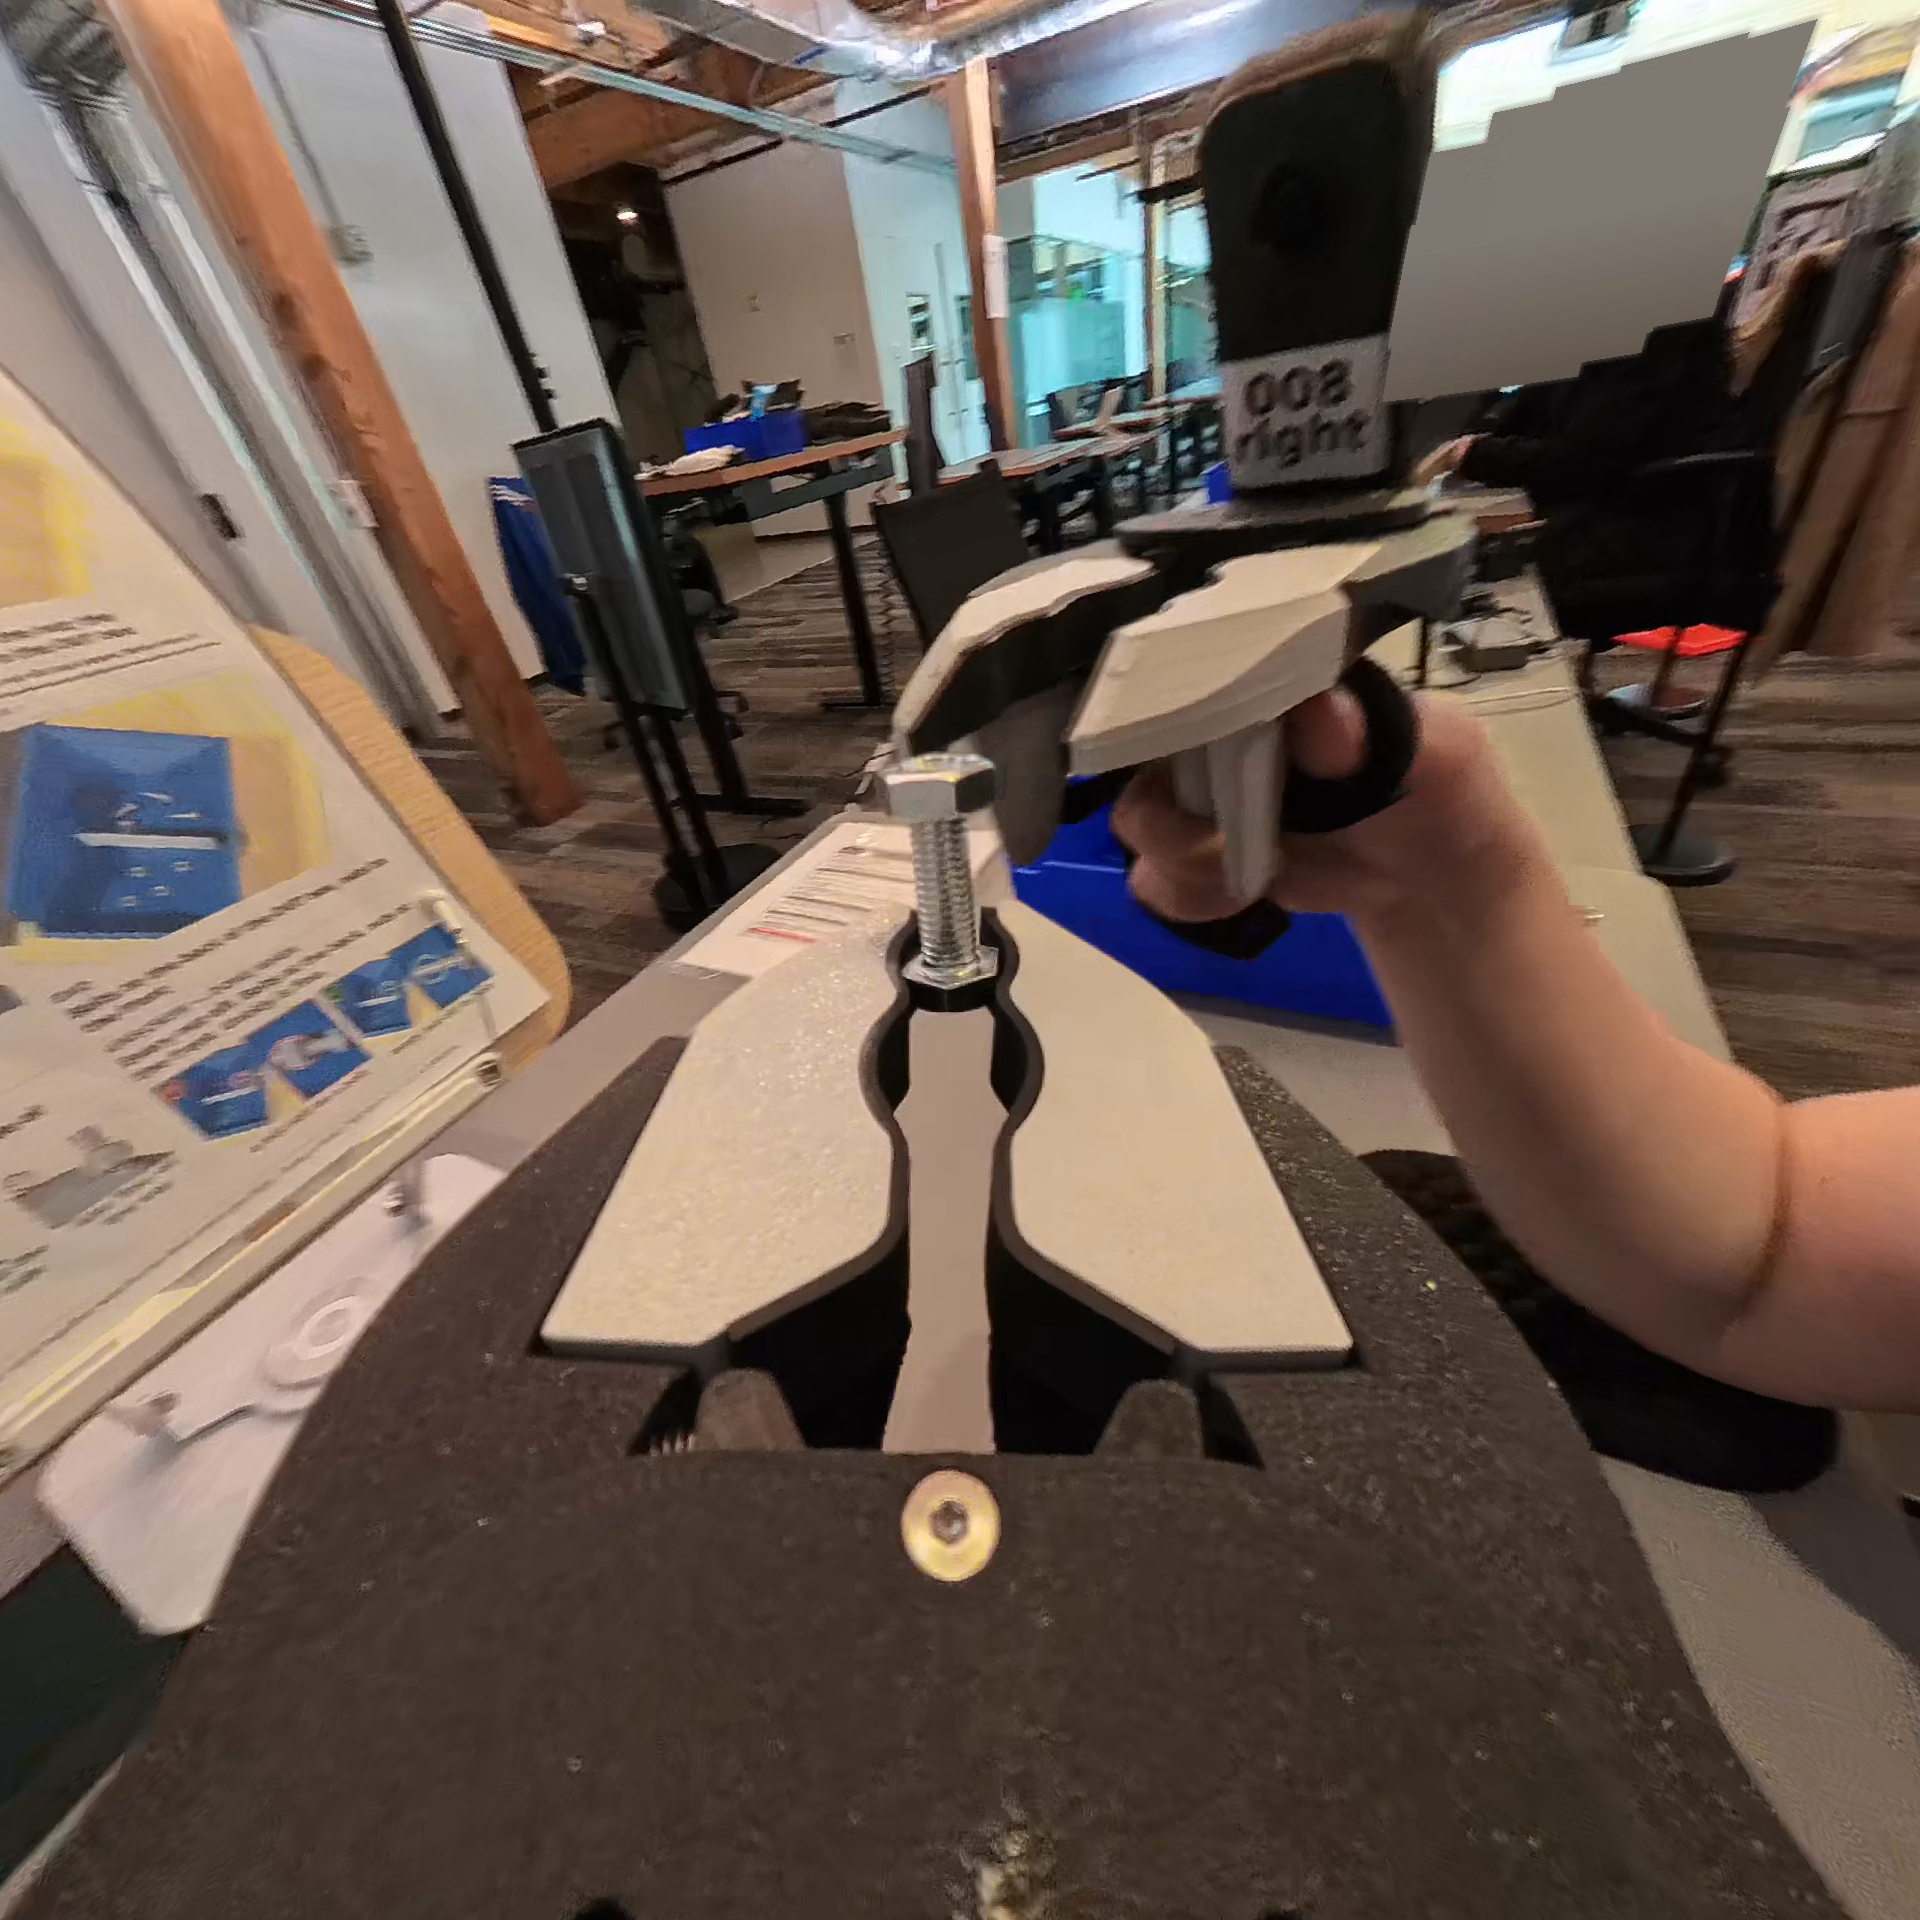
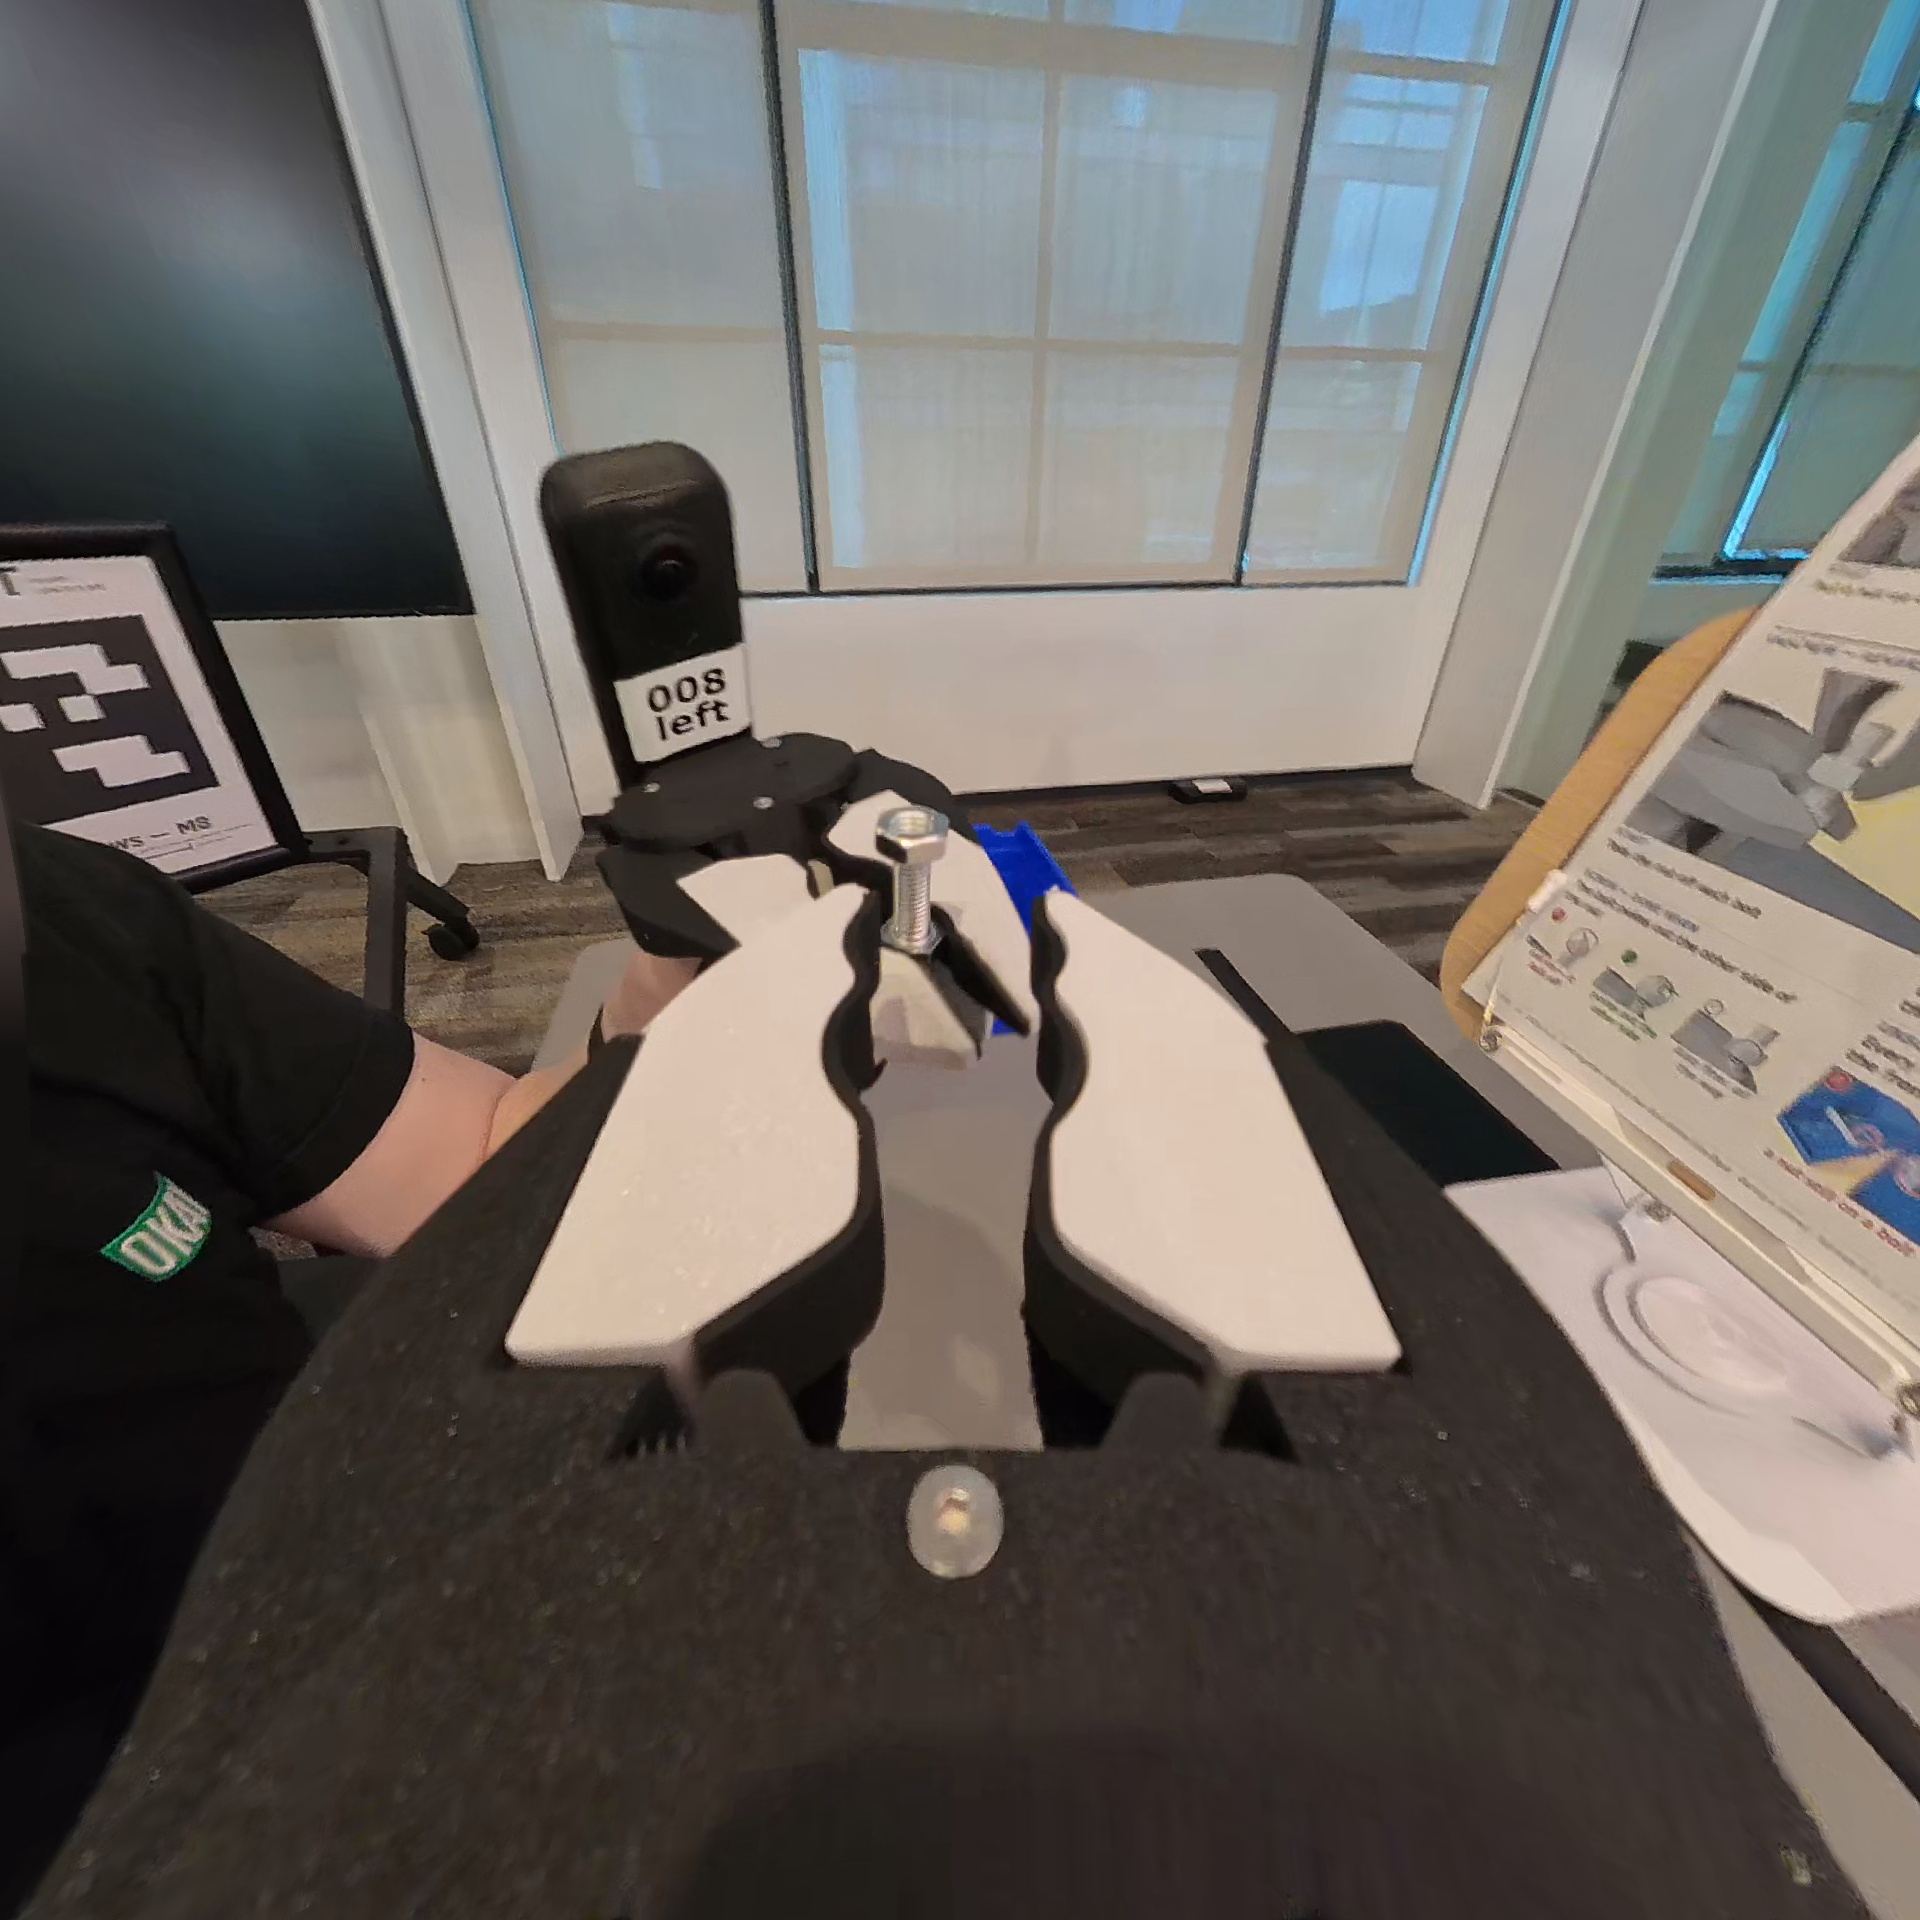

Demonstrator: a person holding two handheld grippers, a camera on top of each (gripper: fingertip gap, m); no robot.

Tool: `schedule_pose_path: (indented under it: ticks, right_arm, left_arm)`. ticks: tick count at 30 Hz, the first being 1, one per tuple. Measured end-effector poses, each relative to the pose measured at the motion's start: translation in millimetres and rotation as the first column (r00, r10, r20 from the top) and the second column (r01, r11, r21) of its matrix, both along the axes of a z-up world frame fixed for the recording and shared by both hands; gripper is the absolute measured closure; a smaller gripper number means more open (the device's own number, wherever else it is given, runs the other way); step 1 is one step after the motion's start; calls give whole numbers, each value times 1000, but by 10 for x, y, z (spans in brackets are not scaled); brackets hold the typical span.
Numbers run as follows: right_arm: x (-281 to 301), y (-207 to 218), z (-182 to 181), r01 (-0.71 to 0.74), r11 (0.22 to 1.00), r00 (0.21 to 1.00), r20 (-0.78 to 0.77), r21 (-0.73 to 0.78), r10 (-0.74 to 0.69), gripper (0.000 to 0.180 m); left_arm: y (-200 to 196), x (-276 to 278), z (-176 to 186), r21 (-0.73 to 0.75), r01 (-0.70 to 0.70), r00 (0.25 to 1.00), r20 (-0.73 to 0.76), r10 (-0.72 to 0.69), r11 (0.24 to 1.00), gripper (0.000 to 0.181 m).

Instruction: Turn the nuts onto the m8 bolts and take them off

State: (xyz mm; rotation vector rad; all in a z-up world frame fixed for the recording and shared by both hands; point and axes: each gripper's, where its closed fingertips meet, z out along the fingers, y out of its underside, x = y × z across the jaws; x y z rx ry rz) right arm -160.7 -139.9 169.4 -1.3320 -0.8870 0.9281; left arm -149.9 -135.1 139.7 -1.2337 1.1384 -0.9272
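A silver M8 bolt stands upright, and my left gripper is shut on its head at the bottom. A hex nut sits at the top end of the thread. My right gripper reaches in from the upper right with its tips at the nut. In the right wrist view my right gripper is open, its fingers well apart. The nut and bolt show just past its tips. The left gripper holds the bolt from below. I cannot tell whether the right fingers touch the nut.
A blue bin sits on the grey table behind the grippers and shows in the right wrist view. An instruction board on a stand leans beside the work spot. A person's forearm comes in from the right. My left and right fingertips are right by each other.
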Motion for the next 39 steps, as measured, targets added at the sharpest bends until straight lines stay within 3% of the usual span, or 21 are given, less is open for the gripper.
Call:
schedule_pose_path:
  ticks: [9, 14, 17, 22, 27, 36, 39]
  right_arm:
    - [232, 88, -203, 201, 956, 974, 145, -212, -172, 158]
    - [2, 283, -70, 124, 904, 971, 237, -410, -26, 158]
    - [-202, 379, 119, 116, 862, 947, 318, -493, 54, 168]
    - [-300, 708, 25, 389, 794, 773, 635, -468, -5, 155]
    - [-295, 814, -141, 534, 734, 610, 792, -420, 9, 151]
    - [-290, 847, -266, 590, 655, 591, 806, -472, 48, 140]
    - [-335, 836, -284, 568, 627, 640, 765, -534, 72, 145]
  left_arm:
    - [442, -75, -125, 34, -190, 982, -19, 190, 981, 171]
    - [698, -203, -149, 3, -276, 961, 6, 276, 961, 171]
    - [865, -278, -193, -8, -346, 938, 3, 346, 938, 171]
    - [979, -307, -292, -26, -381, 924, -33, 380, 924, 171]
    - [957, -283, -338, -26, -379, 924, -67, 377, 925, 171]
    - [943, -256, -378, -16, -382, 921, -93, 379, 924, 171]
    - [933, -258, -361, -10, -383, 921, -89, 380, 924, 171]
